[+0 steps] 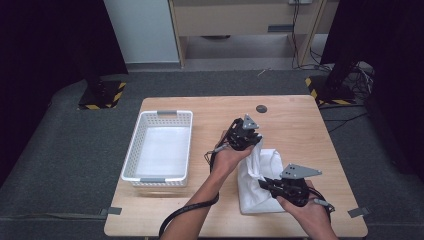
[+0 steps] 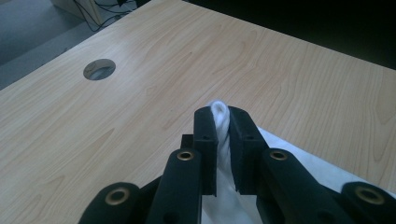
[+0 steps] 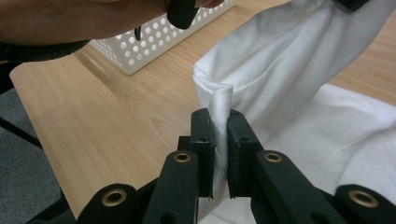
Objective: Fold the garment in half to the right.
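- High view: white cloth sat on the wooden table, right of centre, partly lifted between the two grippers.
- Left gripper was at the cloth's far edge, near table centre; right gripper was at its near-right side, close to the table's front edge.
- Left gripper view: left gripper jaws were nearly closed, clamped on a thin fold of the cloth that poked up between the pads. Rest of the fabric trailed down to the right, over the tabletop.
- Round cable hole was in the table, well apart from the jaws.
- Right gripper view: right gripper jaws were also nearly closed, pinching a hemmed cloth edge. Fabric ran taut up toward the top right; more of it lay flat on the table.
- White perforated basket stood on the table's left side, apart from the cloth.
- A forearm crossed the top of the right gripper view, in front of the basket.
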Available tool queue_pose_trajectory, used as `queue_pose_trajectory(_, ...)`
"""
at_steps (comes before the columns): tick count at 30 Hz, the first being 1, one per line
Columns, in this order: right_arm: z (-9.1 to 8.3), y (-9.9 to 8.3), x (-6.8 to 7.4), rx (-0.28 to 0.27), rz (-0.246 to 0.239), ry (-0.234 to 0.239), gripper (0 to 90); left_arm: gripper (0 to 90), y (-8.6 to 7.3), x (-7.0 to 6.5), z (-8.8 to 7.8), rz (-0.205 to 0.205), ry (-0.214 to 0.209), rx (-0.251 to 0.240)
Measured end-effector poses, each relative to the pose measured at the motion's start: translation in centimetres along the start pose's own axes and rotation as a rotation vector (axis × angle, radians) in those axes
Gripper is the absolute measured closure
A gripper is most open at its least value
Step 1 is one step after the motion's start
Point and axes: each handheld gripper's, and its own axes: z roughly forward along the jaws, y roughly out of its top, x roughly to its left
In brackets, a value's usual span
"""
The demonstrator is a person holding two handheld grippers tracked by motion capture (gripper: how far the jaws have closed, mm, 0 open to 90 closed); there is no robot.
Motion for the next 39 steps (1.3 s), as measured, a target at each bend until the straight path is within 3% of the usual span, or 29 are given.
queue_pose_trajectory(6, 0.1, -0.3, -0.1, 0.008, 0.005, 0.001, 83.2, 83.2, -0.1, -0.3, 0.5, 0.015, -0.021, -0.001)
queue_pose_trajectory(22, -0.6, -1.5, -1.3, 0.018, 0.034, -0.020, 83.1, 83.0, -0.7, -0.7, 1.9, -0.008, -0.033, -0.036)
queue_pose_trajectory(31, -0.4, -1.7, -1.7, 0.015, 0.046, -0.032, 83.0, 82.9, -1.6, -0.1, 2.8, -0.052, -0.045, -0.061)
queue_pose_trajectory(39, 0.1, -2.1, -2.4, 0.052, 0.037, -0.053, 82.9, 81.5, -2.5, -0.1, 4.1, -0.073, -0.053, -0.060)
